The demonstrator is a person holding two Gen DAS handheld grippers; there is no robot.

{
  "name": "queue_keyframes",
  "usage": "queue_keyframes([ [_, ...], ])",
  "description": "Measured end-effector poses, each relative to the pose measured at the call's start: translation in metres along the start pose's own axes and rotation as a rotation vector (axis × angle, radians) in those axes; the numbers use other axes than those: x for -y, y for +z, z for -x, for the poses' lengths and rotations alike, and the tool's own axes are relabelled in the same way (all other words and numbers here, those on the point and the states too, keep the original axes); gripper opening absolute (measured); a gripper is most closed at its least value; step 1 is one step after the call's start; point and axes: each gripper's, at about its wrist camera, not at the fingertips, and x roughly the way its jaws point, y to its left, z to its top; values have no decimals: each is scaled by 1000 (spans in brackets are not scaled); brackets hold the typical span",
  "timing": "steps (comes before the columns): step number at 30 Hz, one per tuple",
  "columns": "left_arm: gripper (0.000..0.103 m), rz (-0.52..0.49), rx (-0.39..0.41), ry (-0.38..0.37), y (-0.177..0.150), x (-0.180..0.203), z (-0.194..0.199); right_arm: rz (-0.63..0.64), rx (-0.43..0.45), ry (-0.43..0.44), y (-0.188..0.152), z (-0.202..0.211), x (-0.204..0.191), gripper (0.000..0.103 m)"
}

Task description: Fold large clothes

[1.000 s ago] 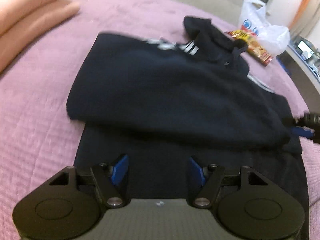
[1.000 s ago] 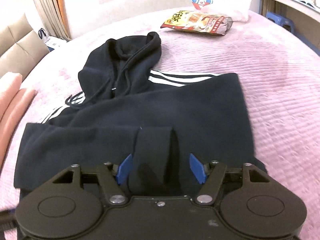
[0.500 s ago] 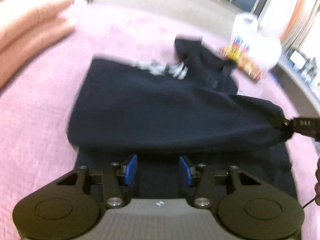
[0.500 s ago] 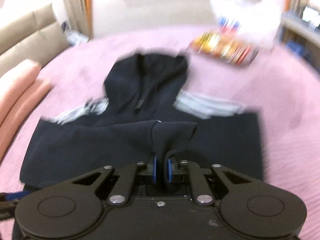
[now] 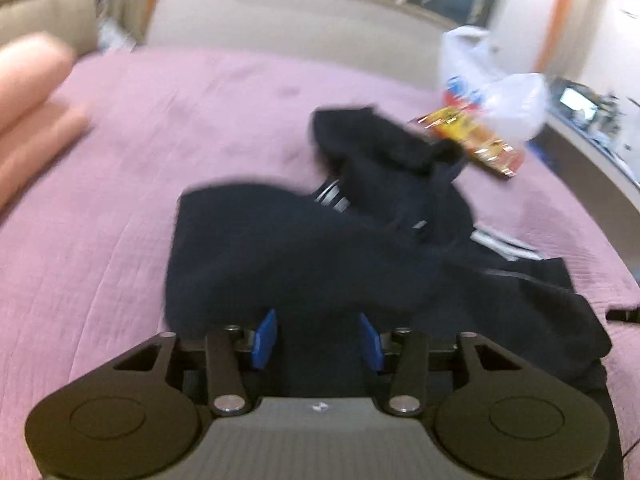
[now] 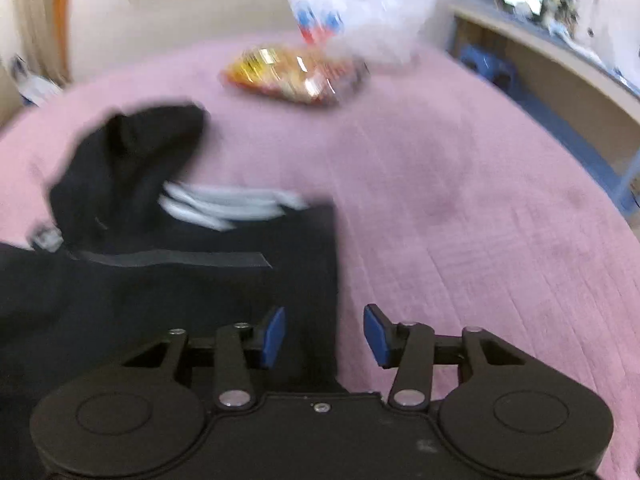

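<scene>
A pink bedspread (image 5: pixel 200 128) carries everything. At its far side lie a snack packet (image 6: pixel 294 76) and, just behind it, a white plastic bag (image 6: pixel 360 12); both sit well apart from the hoodie (image 5: pixel 320 248) and nothing lies on the fabric. Pink pillows (image 5: pixel 36 92) show at the far left in the left wrist view, and a desk (image 6: pixel 560 64) runs along the right wall.

The black hoodie lies partly folded in the near middle of the bed. Its hood points away toward the packet, and its white stripes (image 6: pixel 228 204) show just below the hood. The folded body runs crosswise, left to right, with its right edge straight and square to the bed.

The left gripper (image 5: pixel 318 338) has just opened a little; dark cloth sits between its blue pads, but blur hides whether they press on it. The right gripper (image 6: pixel 324 334) has just been opening, with its jaws apart over the hoodie's right edge, gripping nothing.
</scene>
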Motion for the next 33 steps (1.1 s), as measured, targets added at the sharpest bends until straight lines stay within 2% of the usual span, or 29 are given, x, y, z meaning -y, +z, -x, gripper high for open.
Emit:
queue_keyframes([
  [1,51,-19,9,-7,2,5,-3,18,23,37,1,3,-7,54],
  [3,49,-46,6,-26,9,14,-17,83,44,108,2,-1,-31,37],
  [4,47,-60,6,-36,12,18,-25,129,32,131,2,-9,-46,20],
  [5,40,-67,9,-41,12,19,-33,170,23,152,1,-17,-58,8],
  [8,14,-65,-26,-31,9,9,-61,223,-22,192,-8,-53,-78,8],
  [10,3,-73,-36,3,3,-4,-71,225,-55,150,-16,-71,-77,5],
  [12,4,-69,-5,16,-1,-20,-69,185,-42,107,-17,-72,-61,1],
  [13,4,-43,7,18,1,-28,-65,157,-45,50,-15,-72,-51,0],
  [14,3,-26,15,48,1,-34,-60,117,-50,22,-13,-70,-37,0],
  [16,4,-23,17,168,1,-39,-51,29,-80,63,-11,-64,-15,0],
  [17,4,-8,15,171,1,-43,-44,21,-85,35,-9,-59,-14,0],
  [18,6,13,10,136,0,-46,-36,32,-78,21,-7,-52,-19,0],
  [19,6,33,7,93,-1,-46,-27,51,-60,25,-5,-43,-28,11],
  [20,6,33,8,52,-3,-42,-17,75,-34,56,-6,-30,-37,15],
  [23,9,-38,-2,-35,-16,-18,3,185,-12,168,-15,-6,-78,16],
  [25,10,-78,-46,-78,-27,-5,0,257,-32,178,-26,-6,-96,16],
  [26,10,-100,-82,-67,-33,0,-6,286,-52,160,-31,-10,-103,16],
  [28,9,-142,-148,17,-47,1,-21,305,-125,101,-44,-26,-103,15],
  [29,8,-132,-134,9,-51,-5,-20,272,-156,87,-49,-32,-94,14],
  [30,6,-94,-135,12,-51,-12,-16,229,-147,113,-49,-28,-84,14],
  [32,4,-66,-144,99,-48,-21,-9,195,-158,39,-45,-21,-69,14],
  [33,4,-74,-131,157,-48,-24,-2,188,-151,6,-45,-16,-62,9],
])
